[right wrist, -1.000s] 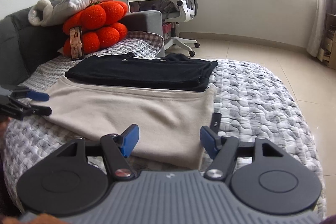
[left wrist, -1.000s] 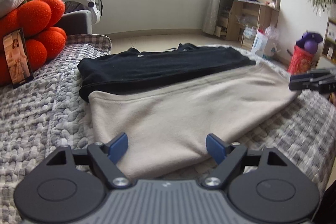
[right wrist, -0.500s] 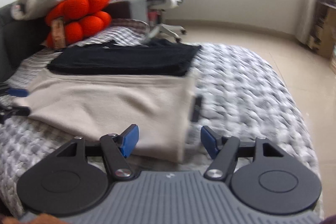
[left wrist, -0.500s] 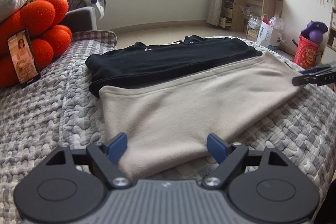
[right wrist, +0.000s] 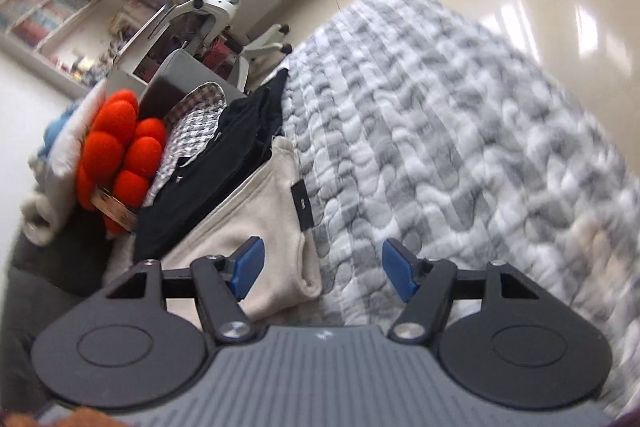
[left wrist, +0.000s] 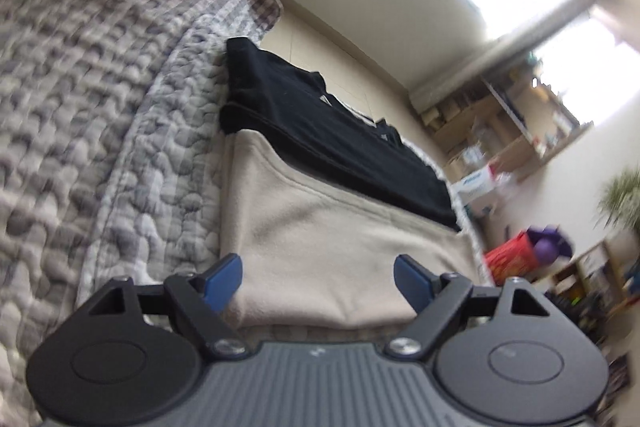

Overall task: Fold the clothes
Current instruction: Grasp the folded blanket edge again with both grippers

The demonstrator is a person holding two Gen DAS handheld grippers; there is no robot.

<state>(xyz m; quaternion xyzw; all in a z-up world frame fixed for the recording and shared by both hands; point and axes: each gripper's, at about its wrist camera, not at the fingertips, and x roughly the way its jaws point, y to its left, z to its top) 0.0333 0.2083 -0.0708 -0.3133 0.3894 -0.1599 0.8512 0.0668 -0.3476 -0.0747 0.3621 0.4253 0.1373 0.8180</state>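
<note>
Beige cloth (left wrist: 320, 247), already doubled, lay flat on the grey quilt (left wrist: 100, 147) with its near folded edge toward you, a black folded garment (left wrist: 320, 131) touching its far edge, likely so both stayed within one reach. You held your left gripper (left wrist: 318, 277) low over one near corner and your right gripper (right wrist: 320, 267) at the other, beside the dark label (right wrist: 302, 205), each tilted. Both pairs of tongs stood wide apart and gripped nothing, probably set to pinch the corners for another fold.
</note>
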